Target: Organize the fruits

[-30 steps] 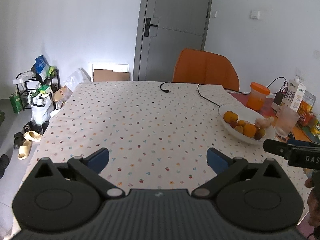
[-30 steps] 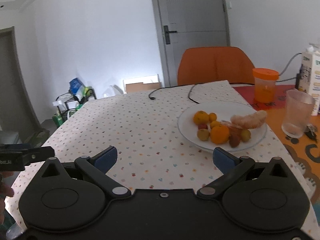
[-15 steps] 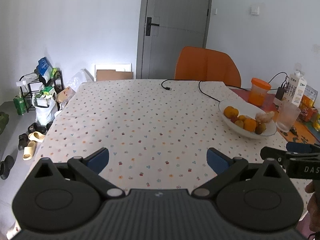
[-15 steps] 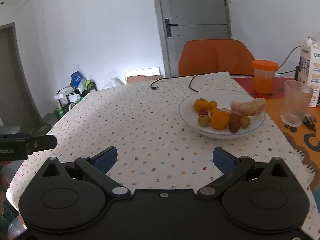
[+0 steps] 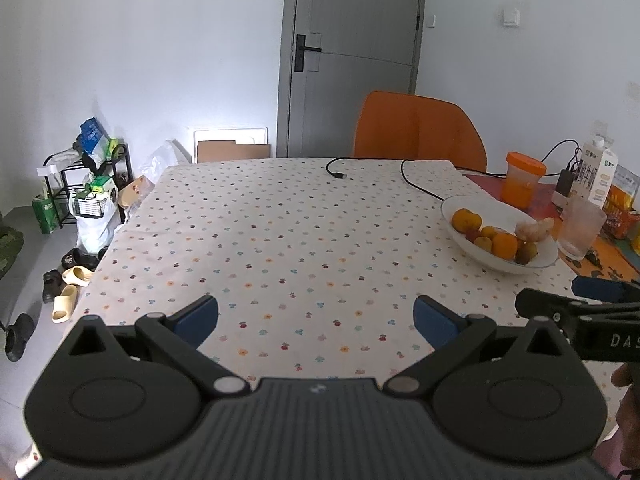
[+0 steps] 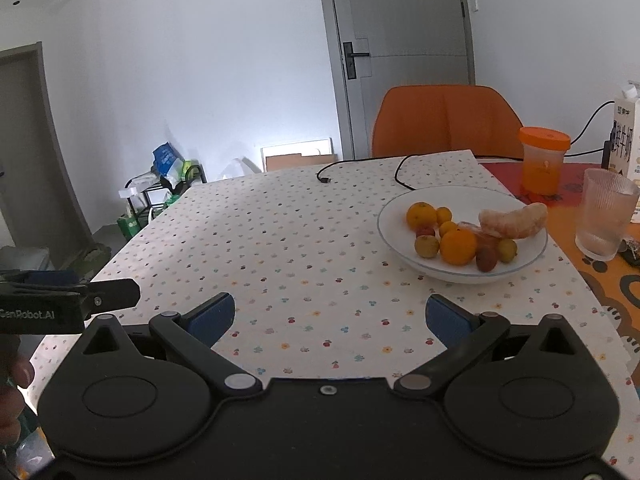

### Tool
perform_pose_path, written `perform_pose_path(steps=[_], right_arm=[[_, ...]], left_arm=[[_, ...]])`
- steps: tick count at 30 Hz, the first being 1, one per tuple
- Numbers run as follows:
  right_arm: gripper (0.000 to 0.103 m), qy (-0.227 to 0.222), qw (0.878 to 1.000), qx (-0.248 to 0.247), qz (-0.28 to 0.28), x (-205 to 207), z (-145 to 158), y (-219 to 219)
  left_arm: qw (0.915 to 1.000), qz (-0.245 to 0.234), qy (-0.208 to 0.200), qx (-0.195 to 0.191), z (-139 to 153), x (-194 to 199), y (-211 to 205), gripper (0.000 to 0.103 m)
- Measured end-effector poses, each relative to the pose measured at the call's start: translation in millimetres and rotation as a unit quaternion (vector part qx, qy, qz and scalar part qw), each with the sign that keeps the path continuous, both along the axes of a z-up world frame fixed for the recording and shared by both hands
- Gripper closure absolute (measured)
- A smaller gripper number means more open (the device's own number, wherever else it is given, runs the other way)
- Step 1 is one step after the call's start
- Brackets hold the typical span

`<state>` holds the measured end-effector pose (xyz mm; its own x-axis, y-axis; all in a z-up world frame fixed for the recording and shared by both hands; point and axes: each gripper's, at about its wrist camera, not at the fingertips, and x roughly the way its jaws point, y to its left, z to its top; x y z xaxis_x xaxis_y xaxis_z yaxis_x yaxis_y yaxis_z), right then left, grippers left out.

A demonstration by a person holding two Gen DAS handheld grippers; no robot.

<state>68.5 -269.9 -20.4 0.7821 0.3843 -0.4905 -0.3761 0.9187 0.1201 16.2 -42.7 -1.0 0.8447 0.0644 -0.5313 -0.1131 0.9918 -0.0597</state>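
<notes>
A white bowl (image 6: 516,205) (image 5: 492,205) stands on the right side of the dotted tablecloth and holds several fruits: oranges (image 6: 458,246) (image 5: 505,245), small yellow and red plums (image 6: 427,246), and a peeled citrus piece (image 6: 514,221) (image 5: 534,230). My right gripper (image 6: 328,317) is open and empty, hovering near the table's front edge, short of the bowl and to its left. My left gripper (image 5: 316,315) is open too, over the middle of the cloth, with nothing between its fingers. Each gripper shows at the edge of the other's view.
Right of the bowl stand a ribbed glass (image 6: 606,214), an orange-lidded jar (image 6: 543,160) and a milk carton (image 6: 626,136). A black cable (image 5: 416,182) lies at the table's far side. An orange chair (image 5: 418,126) faces the far edge. A rack and shoes (image 5: 68,276) are on the floor to the left.
Both grippers have pulled back and lowered slightly, so the bowl sits a little farther away and is seen more from the side. Both stay open and empty.
</notes>
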Motion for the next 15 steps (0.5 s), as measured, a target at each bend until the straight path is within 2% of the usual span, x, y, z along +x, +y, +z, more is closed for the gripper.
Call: perform_pose_path(steps=[15], right_arm=[[0.000,0.003,1.000,0.001,-0.002,2.5,-3.1,-1.6]], left_arm=[[1.0000,0.006,0.000,-0.001,-2.1,-0.1,2.5,0.000]])
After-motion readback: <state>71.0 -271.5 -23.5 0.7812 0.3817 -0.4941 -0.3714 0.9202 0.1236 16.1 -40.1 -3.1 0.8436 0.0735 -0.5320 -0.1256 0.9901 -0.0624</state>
